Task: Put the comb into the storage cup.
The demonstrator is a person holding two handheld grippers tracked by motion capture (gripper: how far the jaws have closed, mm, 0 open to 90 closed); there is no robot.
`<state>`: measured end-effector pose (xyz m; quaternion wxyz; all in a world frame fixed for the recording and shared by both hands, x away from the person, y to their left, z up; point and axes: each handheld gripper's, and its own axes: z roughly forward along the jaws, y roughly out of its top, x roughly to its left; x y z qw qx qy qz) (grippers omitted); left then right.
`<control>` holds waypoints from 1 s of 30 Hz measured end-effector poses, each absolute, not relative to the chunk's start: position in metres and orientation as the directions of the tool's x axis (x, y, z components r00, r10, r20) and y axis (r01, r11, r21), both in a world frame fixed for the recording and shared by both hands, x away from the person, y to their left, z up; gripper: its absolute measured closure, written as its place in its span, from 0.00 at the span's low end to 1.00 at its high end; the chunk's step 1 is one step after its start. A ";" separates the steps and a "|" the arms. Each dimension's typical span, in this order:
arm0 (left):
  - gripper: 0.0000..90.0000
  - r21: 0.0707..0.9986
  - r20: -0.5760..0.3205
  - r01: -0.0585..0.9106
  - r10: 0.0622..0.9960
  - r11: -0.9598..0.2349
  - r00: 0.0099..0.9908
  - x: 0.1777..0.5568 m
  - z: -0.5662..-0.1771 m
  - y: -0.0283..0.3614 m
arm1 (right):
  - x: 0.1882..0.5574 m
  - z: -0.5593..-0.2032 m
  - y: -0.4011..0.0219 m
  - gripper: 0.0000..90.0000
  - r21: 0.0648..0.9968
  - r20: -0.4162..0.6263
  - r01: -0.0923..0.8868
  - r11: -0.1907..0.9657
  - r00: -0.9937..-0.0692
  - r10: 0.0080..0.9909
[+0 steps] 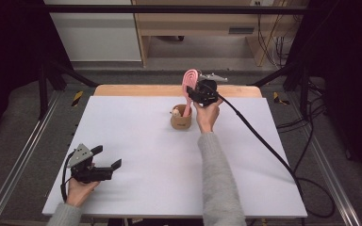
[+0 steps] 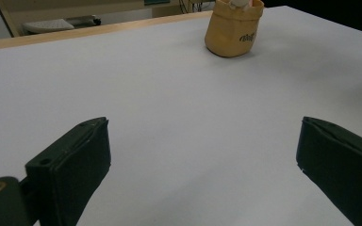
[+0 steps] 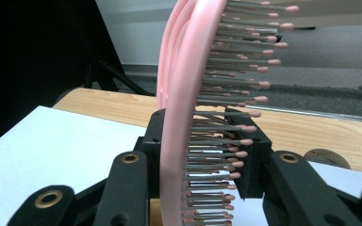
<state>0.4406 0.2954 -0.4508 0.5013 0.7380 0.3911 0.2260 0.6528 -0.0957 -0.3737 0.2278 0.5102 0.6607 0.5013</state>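
I had the right gripper [image 1: 195,89] raised over the far middle of the white table [image 1: 136,155], its jaws pinched on a pink hairbrush [image 1: 189,82]. From the right gripper view the hold was plain: one black pad lay against the flat back of the hairbrush [image 3: 188,94], the other pressed into the pink-tipped bristles [image 3: 245,127], and the brush head stood upright, rising above the jaws. In the high view the brush's handle ran down into a small tan pouch [image 1: 181,120] that stood upright on the table just below the gripper and to the left of my right hand [image 1: 207,115]. Something pale sat at the pouch's rim; I could not tell what it was.

My left gripper [image 1: 104,162] rested low at the near left corner of the table, well apart from the pouch. Its jaws stood spread wide with nothing but bare tabletop between them, and in the left gripper view the tan pouch [image 2: 233,28] sat far off past the two pads, some dark lettering showing on its side.
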 end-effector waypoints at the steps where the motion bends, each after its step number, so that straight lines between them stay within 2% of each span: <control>1: 0.04 0.917 -0.059 0.351 0.804 -0.192 0.591 0.441 -0.451 0.295 | 0.653 -0.374 -0.096 0.71 0.893 0.214 0.449 -0.026 -0.373 0.903; 30: 0.04 0.916 -0.058 0.351 0.804 -0.192 0.592 0.441 -0.451 0.295 | 0.654 -0.375 -0.102 0.65 0.905 0.118 0.421 0.055 -0.375 0.919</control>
